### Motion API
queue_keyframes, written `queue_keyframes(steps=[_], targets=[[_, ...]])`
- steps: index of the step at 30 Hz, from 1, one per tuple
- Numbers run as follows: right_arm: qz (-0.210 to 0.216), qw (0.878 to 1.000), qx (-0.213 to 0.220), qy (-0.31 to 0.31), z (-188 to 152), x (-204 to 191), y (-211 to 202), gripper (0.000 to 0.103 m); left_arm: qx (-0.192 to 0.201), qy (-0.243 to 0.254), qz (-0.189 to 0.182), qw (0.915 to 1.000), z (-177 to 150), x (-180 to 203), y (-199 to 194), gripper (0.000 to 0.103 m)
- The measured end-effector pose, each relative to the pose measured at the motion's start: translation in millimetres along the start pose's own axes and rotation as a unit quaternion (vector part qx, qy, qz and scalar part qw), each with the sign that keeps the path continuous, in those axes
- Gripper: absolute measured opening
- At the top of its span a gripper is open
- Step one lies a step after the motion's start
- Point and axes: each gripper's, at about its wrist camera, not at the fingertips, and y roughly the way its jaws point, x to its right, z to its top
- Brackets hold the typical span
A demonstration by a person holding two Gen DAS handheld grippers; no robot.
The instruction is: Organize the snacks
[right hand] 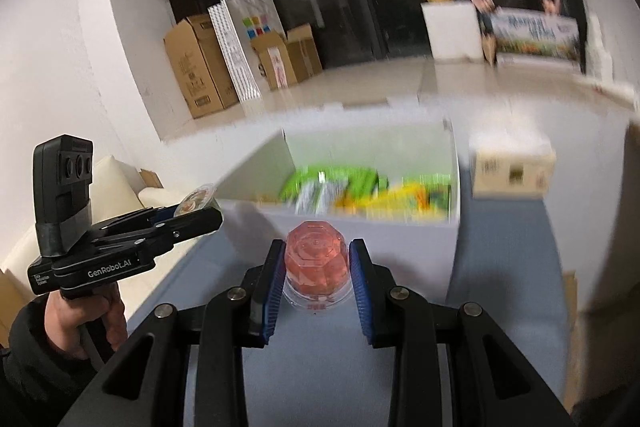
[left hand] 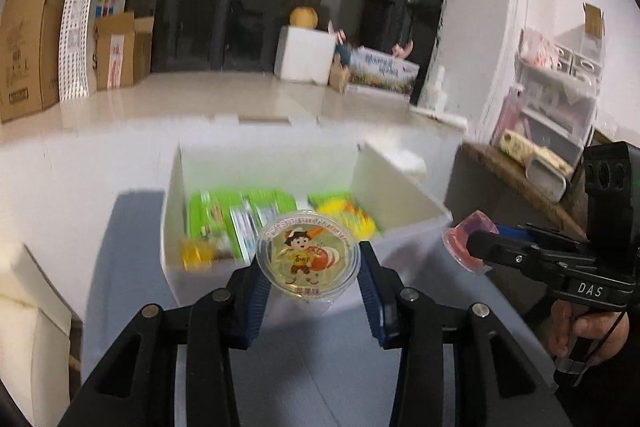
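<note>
Grey tabletop and white bin ahead, two jelly cups held short of the bin's near wall.

A yellow cup is clamped lid-forward between the left gripper pads; a pink cup, base-forward, is pinched by the right gripper. Both cups are carried above the table, just before the bin's near edge, left cup toward the near-left corner, right cup nearer the middle. Green and yellow packets are seen inside. Neither hand is judged clearly nearer; forward over the wall is the way in.
</note>
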Motion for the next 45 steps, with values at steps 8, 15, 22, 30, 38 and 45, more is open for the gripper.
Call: queue_keyframes(steps=[8,15,22,30,38,45], targets=[[-0.029,0.999,-0.017,-0.024,67.1,6.2,46.6,0.035,-0.021,-0.001,0.030,0.9993,45.9,-35.9,46.6,0.046],[-0.081,0.993,-0.079,-0.015,62.3,29.0,98.6,0.080,-0.052,0.002,0.074,0.9959,30.8,-42.8,72.5,0.091],[-0.099,0.994,-0.046,0.007,58.3,37.6,70.6,0.098,-0.049,-0.002,0.080,0.9956,28.0,-37.9,55.8,0.103],[-0.142,0.989,0.014,-0.036,59.5,-6.5,7.4,0.098,0.028,0.040,0.155,0.9866,28.5,6.1,-21.9,0.103],[-0.087,0.995,0.028,-0.048,37.8,-54.4,-52.5,0.098,0.046,0.028,0.152,0.9869,6.0,48.6,-96.1,0.103],[-0.091,0.996,0.012,0.021,-23.0,-54.2,-82.9,0.098,0.006,-0.027,0.158,0.9871,-30.9,53.8,-124.6,0.103]])
